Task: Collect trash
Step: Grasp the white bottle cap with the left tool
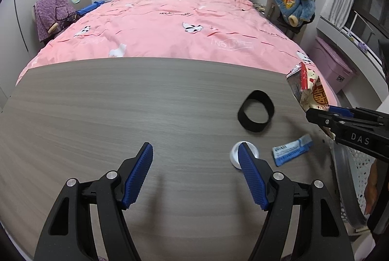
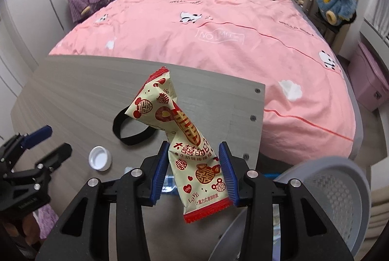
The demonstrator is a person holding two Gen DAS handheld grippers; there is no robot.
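My right gripper (image 2: pixel 193 151) is shut on a cream-and-red candy wrapper (image 2: pixel 184 139) and holds it above the table's right end; the wrapper also shows in the left wrist view (image 1: pixel 311 90), with the right gripper (image 1: pixel 316 116) below it. My left gripper (image 1: pixel 195 155) is open and empty above the grey wooden table (image 1: pixel 121 103). A white bottle cap (image 1: pixel 234 151) lies just behind its right finger; it also shows in the right wrist view (image 2: pixel 99 157). A blue-and-white wrapper (image 1: pixel 291 150) lies on the table to the right. A grey perforated bin (image 2: pixel 335 190) stands beside the table's right end.
A black elastic band (image 1: pixel 255 113) lies on the table. A bed with a pink duvet (image 1: pixel 170 25) stands behind the table. Chairs with clothes stand at both sides of the bed. A pink storage box (image 1: pixel 333 61) is at the right.
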